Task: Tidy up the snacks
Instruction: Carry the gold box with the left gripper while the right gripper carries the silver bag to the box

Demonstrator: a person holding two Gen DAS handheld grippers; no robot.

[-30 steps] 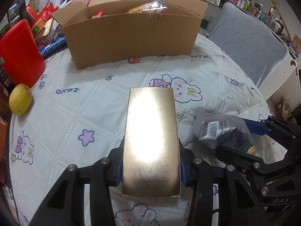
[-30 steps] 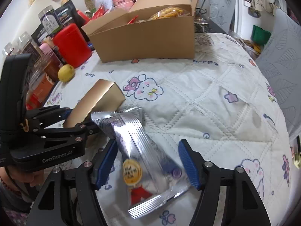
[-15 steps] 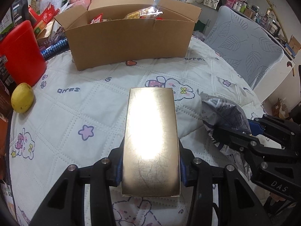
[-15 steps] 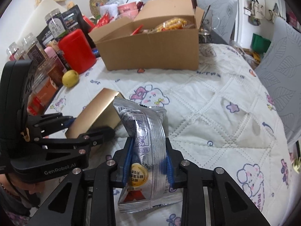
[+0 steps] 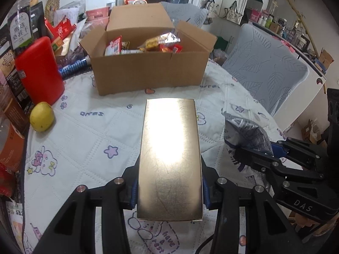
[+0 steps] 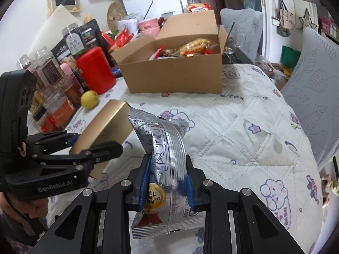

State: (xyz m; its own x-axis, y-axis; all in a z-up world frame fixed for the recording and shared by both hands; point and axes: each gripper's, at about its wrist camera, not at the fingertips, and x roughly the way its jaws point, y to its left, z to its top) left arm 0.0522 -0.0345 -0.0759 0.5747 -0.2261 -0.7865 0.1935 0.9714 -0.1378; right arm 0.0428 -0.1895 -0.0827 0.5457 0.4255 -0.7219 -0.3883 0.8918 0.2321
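Both snacks are being lifted nearer the cardboard box, the gold carton clamped by the left gripper, the foil packet pinched by the right gripper, possibly slipping from its crumpling grip.

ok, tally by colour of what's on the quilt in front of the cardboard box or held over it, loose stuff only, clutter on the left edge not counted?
Gold: 1, the gold box held in the left gripper
Silver: 1, the silver packet held in the right gripper
Yellow: 1, the yellow fruit on the quilt
Red: 1, the red canister
Total: 4
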